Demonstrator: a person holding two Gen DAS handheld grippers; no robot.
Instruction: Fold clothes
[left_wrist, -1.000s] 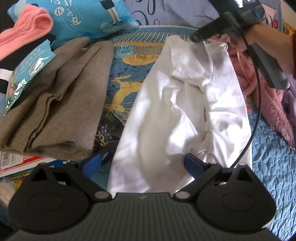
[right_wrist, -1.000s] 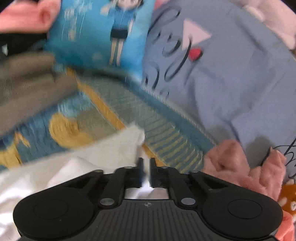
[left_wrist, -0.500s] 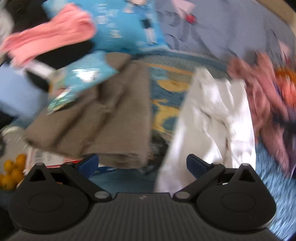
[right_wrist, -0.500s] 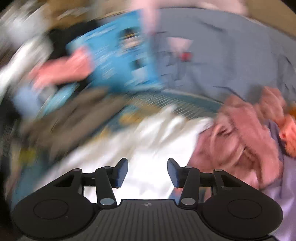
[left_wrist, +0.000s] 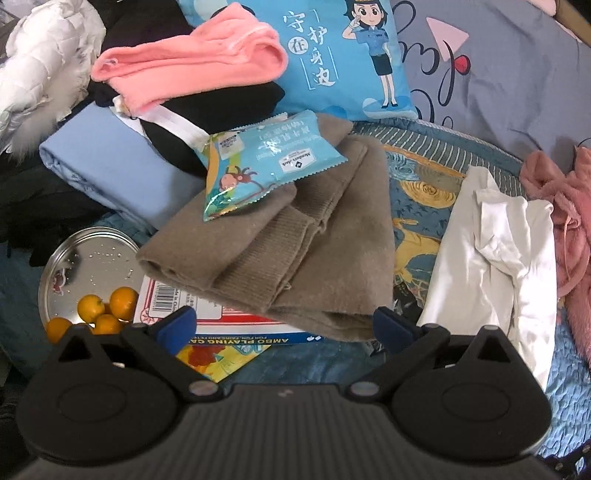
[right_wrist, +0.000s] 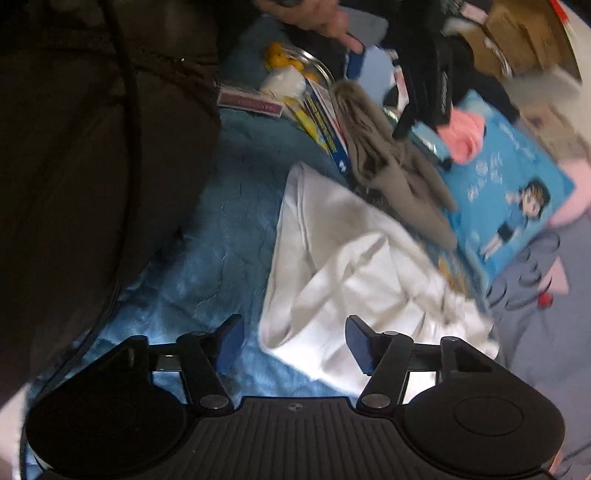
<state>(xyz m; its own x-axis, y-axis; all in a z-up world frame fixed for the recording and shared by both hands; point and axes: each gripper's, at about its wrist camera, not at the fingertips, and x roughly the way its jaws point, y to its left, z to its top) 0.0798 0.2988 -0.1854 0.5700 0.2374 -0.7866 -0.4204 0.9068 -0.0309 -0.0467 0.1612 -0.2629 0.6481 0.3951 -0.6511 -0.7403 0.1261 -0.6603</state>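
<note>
Right of brown sweater (left_wrist: 295, 240): white garment (left_wrist: 495, 258) on quilt, long axis running away. Right gripper (right_wrist: 293, 341) nearer, jaws spread, empty, over its edge. Left gripper (left_wrist: 282, 326) spread, empty, facing sweater.

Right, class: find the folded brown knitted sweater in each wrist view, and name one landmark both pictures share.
Left wrist view: the folded brown knitted sweater fills the centre, just beyond the open left gripper.
Right wrist view: it lies upper centre, beyond the white garment.
Shared landmark: the blue cartoon-print pillow.
</note>
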